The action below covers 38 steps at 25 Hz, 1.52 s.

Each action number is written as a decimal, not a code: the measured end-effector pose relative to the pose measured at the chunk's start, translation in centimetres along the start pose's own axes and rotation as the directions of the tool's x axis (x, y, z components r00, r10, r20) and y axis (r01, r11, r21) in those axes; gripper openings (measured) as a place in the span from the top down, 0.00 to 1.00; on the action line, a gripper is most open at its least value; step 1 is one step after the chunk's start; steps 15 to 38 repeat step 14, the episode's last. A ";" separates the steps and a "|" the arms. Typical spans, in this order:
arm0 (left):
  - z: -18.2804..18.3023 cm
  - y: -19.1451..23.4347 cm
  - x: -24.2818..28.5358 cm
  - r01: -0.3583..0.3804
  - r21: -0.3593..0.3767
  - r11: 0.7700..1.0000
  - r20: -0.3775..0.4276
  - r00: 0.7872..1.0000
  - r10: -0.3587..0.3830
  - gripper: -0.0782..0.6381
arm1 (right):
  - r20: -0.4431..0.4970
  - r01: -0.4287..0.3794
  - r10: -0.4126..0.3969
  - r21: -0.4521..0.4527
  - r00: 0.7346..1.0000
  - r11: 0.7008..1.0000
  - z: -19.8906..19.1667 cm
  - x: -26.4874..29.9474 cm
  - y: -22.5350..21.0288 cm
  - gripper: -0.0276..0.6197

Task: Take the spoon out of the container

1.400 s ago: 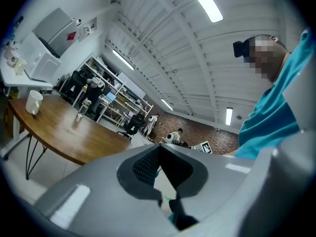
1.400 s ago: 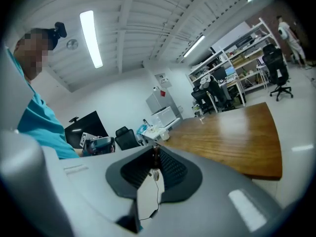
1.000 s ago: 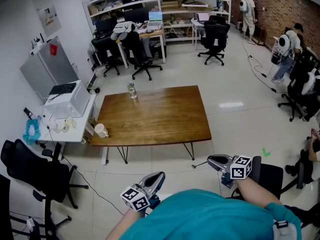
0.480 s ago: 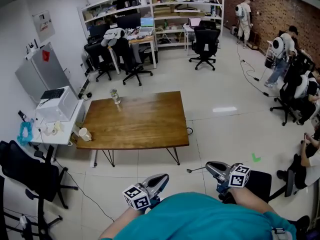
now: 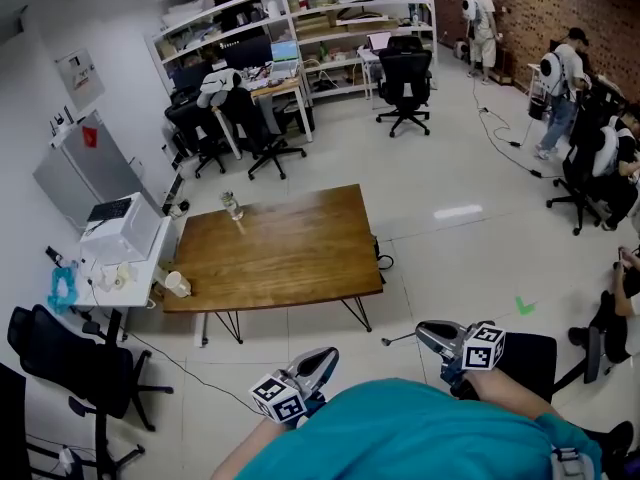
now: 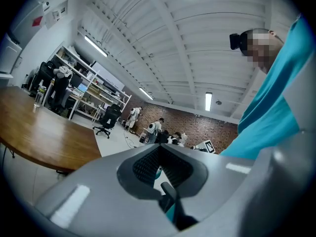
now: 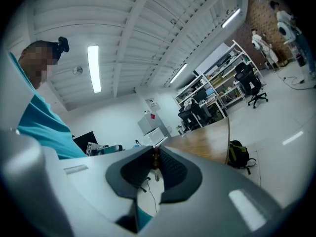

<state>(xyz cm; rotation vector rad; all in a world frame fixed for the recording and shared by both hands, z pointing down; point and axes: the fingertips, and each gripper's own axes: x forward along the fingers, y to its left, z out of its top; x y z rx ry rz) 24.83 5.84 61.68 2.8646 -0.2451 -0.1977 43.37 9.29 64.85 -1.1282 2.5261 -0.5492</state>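
Observation:
A small glass container [image 5: 233,206] stands on the far left corner of the wooden table [image 5: 290,253], well away from both grippers. My right gripper [image 5: 420,329] hangs low near the person's body, above the floor in front of the table. It is shut on a thin spoon [image 5: 400,338], which sticks out leftward past its tips. In the right gripper view the jaws [image 7: 154,152] pinch a small brownish piece. My left gripper [image 5: 325,353] is held close to the teal shirt, shut and empty; its tips [image 6: 159,148] meet. The container [image 6: 38,94] shows small in the left gripper view.
A white cup [image 5: 178,284] sits by the table's near left corner, next to a white desk with a printer [image 5: 120,230]. Black office chairs [image 5: 70,353] stand left and right [image 5: 535,353]. A backpack [image 7: 239,154] lies on the floor. People stand at far right [image 5: 555,78].
The table has drifted left in the head view as the person moved. Both grippers keep the same pose near the body, and the spoon stays in the right gripper.

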 end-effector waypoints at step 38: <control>-0.3 2.0 -0.8 -0.007 -0.021 1.000 0.015 1.000 0.008 0.89 | -0.013 -0.006 0.006 -0.019 1.000 1.000 -0.5 2.0 -0.7 0.90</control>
